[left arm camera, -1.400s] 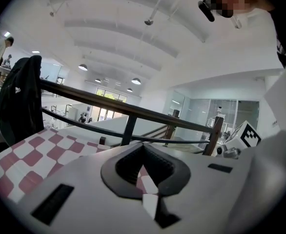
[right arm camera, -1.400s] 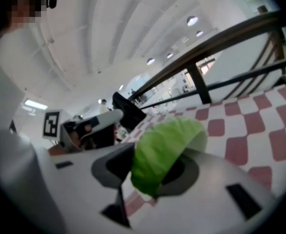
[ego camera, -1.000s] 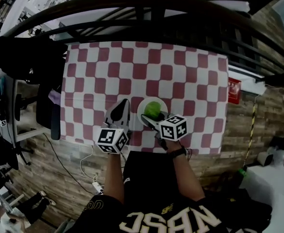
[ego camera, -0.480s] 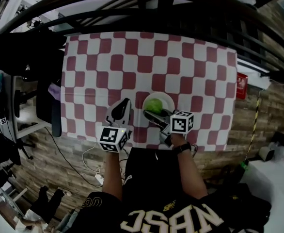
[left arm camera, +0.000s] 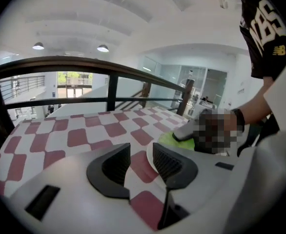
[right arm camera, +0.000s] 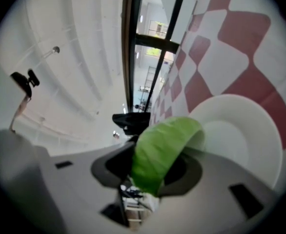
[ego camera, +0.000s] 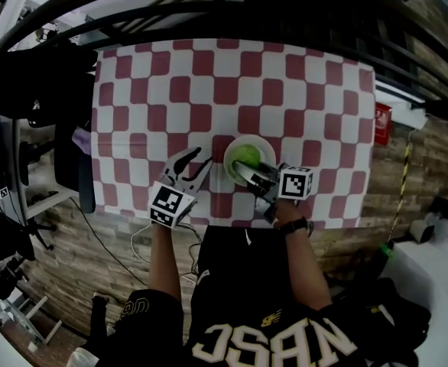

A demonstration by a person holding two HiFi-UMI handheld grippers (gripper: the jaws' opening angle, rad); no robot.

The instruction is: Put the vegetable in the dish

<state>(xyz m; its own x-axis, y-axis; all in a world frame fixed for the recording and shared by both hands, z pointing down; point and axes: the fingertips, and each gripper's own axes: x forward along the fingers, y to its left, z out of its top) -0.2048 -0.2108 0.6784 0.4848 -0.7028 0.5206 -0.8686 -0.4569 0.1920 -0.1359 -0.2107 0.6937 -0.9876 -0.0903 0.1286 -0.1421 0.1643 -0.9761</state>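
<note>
2 grippers we are holding: right gripper (ego camera: pixel 248 171) is pinching the vegetable (right arm camera: pixel 163 147) over the dish (ego camera: pixel 228 153), and left gripper (left arm camera: pixel 140 163) is opening, empty.

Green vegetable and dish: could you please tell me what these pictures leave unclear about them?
- Head view: the green vegetable is too small to name its kind; the right gripper covers the near rim of the dish.
- Right gripper view: the gripper body hides whether the vegetable touches the dish.
- Left gripper view: mosaic blurring covers most of the right gripper.
</note>
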